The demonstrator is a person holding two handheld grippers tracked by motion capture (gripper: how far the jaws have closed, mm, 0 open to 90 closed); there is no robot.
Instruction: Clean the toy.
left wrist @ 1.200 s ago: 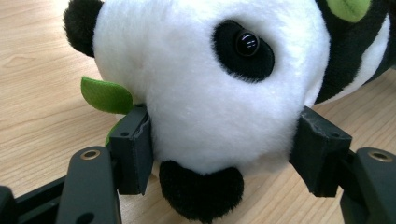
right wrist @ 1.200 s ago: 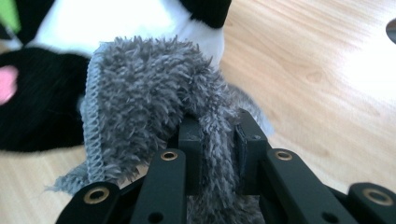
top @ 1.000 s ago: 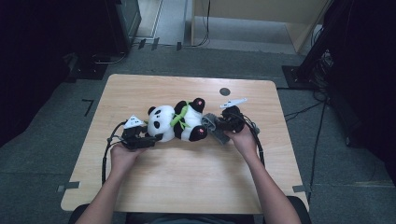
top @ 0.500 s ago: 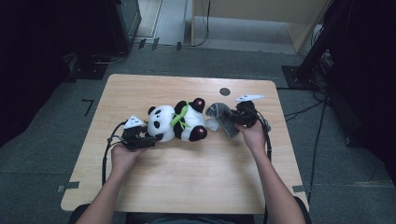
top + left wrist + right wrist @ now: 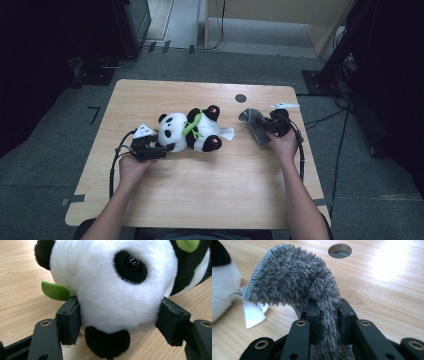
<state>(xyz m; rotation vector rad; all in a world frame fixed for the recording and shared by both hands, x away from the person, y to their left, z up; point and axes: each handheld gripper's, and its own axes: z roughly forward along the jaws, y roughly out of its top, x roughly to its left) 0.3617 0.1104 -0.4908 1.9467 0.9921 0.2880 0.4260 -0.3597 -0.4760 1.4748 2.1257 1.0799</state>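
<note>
A black-and-white panda plush point(image 5: 192, 131) with a green scarf lies on its side on the wooden table point(image 5: 200, 200). My left gripper point(image 5: 159, 150) is shut on its head; in the left gripper view both pads point(image 5: 71, 320) press into the white fur of the panda point(image 5: 112, 285). To the right, apart from the panda, my right gripper point(image 5: 265, 127) is shut on a grey fuzzy cloth point(image 5: 252, 122). In the right gripper view the cloth point(image 5: 292, 280) rises from between the jaws of the gripper point(image 5: 328, 308) and droops to the left.
A white fabric tag point(image 5: 227, 134) sticks out from the panda toward the cloth. A round hole point(image 5: 241, 98) sits in the table near its far edge. Dark floor, cables and equipment stands surround the table.
My right gripper has moved right, away from the panda, taking the grey cloth with it. The left gripper and the panda have stayed put.
</note>
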